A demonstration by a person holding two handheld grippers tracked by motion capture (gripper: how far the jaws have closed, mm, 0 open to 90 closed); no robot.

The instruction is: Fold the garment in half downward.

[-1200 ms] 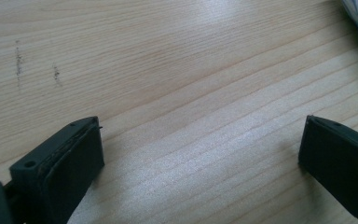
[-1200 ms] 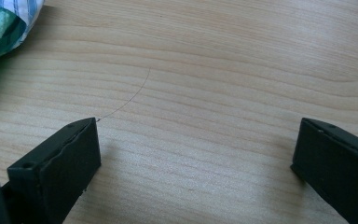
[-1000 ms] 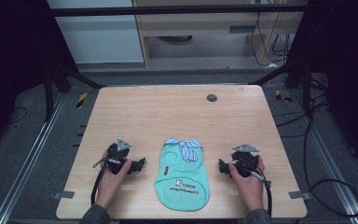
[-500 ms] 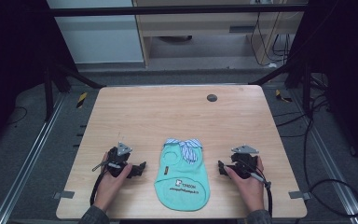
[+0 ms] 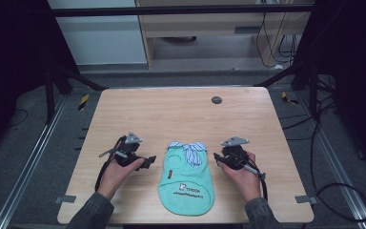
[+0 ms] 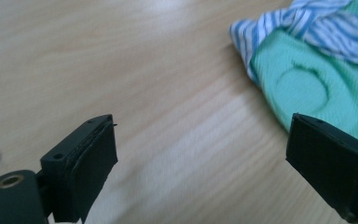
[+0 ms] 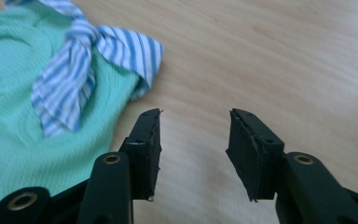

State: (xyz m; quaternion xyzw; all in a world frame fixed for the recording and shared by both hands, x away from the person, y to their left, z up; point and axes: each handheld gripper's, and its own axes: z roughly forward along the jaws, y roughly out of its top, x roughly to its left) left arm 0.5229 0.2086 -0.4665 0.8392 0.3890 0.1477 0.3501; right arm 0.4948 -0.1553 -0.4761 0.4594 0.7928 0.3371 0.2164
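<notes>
A small mint-green garment (image 5: 186, 179) with a blue-and-white striped collar (image 5: 189, 149) lies flat near the table's front edge. My left gripper (image 5: 148, 161) sits just left of it, held in a hand. In the left gripper view the left gripper (image 6: 200, 158) is wide open, its jaws just closing slightly over bare wood, with the garment (image 6: 317, 88) beyond the right jaw. My right gripper (image 5: 218, 158) is just right of the garment. The right gripper (image 7: 193, 140) has just been closing, and its jaws are still apart with only bare table between them. The striped collar (image 7: 74, 70) lies to their left.
The wooden table (image 5: 181, 117) stretches away behind the garment. A small dark round disc (image 5: 216, 99) sits near its far edge. Metal brackets (image 5: 64, 199) clamp the front corners. Cables lie on the floor to the right (image 5: 333, 191).
Both hands have lifted slightly. My right gripper has moved left toward the garment and its jaws have narrowed. The garment has not moved.
</notes>
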